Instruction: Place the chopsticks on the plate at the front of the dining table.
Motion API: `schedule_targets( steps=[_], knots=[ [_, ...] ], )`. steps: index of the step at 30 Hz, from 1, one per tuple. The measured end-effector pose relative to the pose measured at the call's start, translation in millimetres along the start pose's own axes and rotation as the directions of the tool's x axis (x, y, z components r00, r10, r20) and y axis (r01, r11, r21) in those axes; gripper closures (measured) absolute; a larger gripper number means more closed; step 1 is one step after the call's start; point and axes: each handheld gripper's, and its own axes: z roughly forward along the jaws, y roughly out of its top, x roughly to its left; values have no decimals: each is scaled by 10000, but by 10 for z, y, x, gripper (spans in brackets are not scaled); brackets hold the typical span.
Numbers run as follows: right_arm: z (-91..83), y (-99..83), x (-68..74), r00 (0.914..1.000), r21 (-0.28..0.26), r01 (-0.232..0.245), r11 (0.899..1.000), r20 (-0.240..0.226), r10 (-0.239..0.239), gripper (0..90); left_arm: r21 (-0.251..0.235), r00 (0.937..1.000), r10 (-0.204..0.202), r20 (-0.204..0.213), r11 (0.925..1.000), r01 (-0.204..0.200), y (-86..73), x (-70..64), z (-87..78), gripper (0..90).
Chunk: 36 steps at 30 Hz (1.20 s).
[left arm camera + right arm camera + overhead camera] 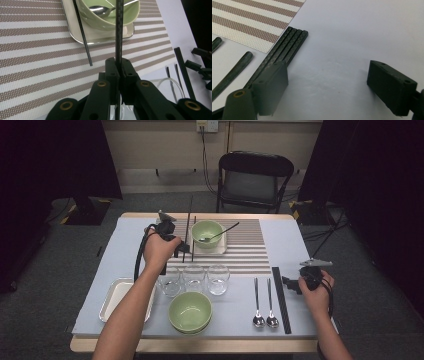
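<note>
My left gripper point(182, 248) point(120, 65) is shut on a black chopstick point(189, 217) point(119, 30) that points away over the striped placemat point(250, 247) point(37, 65). A second chopstick point(194, 239) point(83, 35) lies on the mat beside a small tray point(100, 38). That tray carries a green bowl point(207, 234) point(125, 17) with a spoon point(220, 234) point(100, 10) in it. At the right, my right gripper point(290, 284) point(329, 85) stands open just over the table, next to a row of black chopsticks point(281, 300) point(284, 47).
Three glasses point(194, 277) stand in a row in front of the mat. A second green bowl point(190, 311) and a silver tray point(112, 302) sit near the front edge. Two spoons point(264, 302) point(234, 70) lie left of the chopstick row. A chair point(255, 180) stands behind the table.
</note>
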Motion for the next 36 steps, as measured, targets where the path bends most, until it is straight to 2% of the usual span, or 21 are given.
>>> schedule_targets(
  steps=[14,17,21,22,23,29,32,33,34,36],
  knots=[
    [0,0,-2,10000,6,-16,10000,-24,16,164,-124,9995,-125,-298,9998,121,5,90,159,865],
    [0,0,-1,10000,1,-3,10000,-5,3,163,-186,9989,-317,-340,9993,311,16,106,179,865],
    [-2,0,2,10000,12,-7,10000,12,7,163,-163,9985,-345,-419,9993,339,22,133,198,865],
    [-2,0,2,10000,10,-5,10000,11,5,163,-234,9976,-480,-508,9986,468,21,128,208,865],
    [-2,0,2,10000,16,-4,10000,20,4,163,-201,9984,-361,-445,9992,352,24,140,212,865],
    [-4,-2,6,10000,4,30,10000,30,-30,165,-309,9975,-541,-446,9981,528,34,157,260,865],
    [-4,-2,10,10000,1,34,10000,49,-34,164,-342,9969,-535,-575,9981,516,42,179,286,865],
    [-4,-2,7,10000,6,49,10000,51,-49,164,-407,9962,-645,-577,9972,622,45,183,296,865],
    [-4,-2,7,10000,13,30,10000,41,-30,164,-370,9965,-569,-617,9978,547,50,197,300,865],
    [-4,-1,6,10000,9,30,10000,37,-30,164,-337,9958,-674,-614,9973,655,55,211,319,865]
  ],
)
